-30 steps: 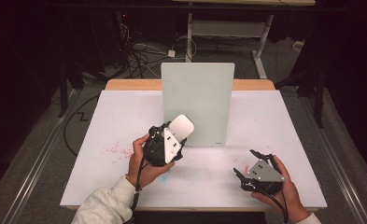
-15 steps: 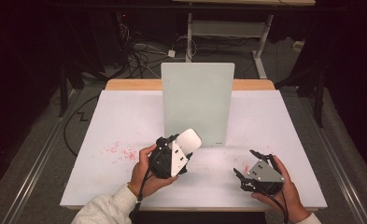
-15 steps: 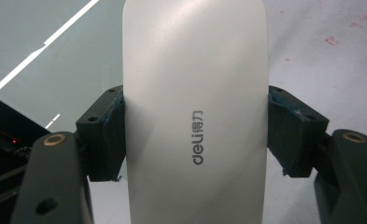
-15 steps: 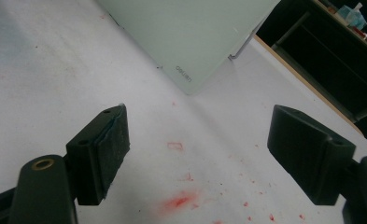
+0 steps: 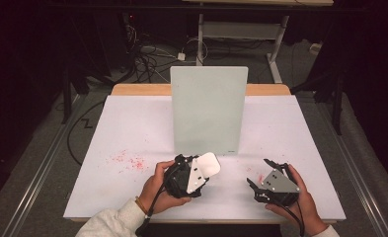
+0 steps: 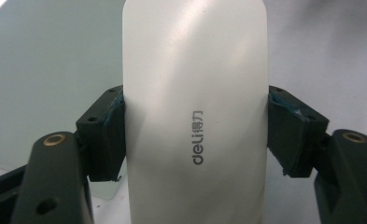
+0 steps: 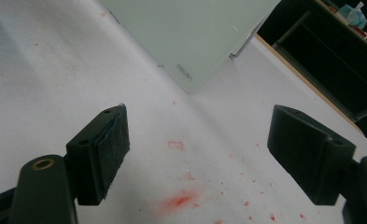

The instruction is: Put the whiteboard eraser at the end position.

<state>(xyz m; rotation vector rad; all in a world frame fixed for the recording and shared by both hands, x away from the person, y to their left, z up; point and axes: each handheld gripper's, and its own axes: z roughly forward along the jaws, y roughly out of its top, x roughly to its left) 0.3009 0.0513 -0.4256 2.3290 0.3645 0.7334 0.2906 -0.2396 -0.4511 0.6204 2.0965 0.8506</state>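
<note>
The left hand-held gripper (image 6: 196, 135) clamps the white eraser (image 6: 195, 93) between its jaws; the right hand-held gripper (image 7: 197, 154) gapes.

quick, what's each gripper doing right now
left gripper: closed on the white eraser, one jaw on each long side.
right gripper: open, holding nothing, above the white table.

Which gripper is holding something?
The left gripper: its jaws clamp a white eraser marked deli. The right gripper is open over the table, holding nothing.
</note>
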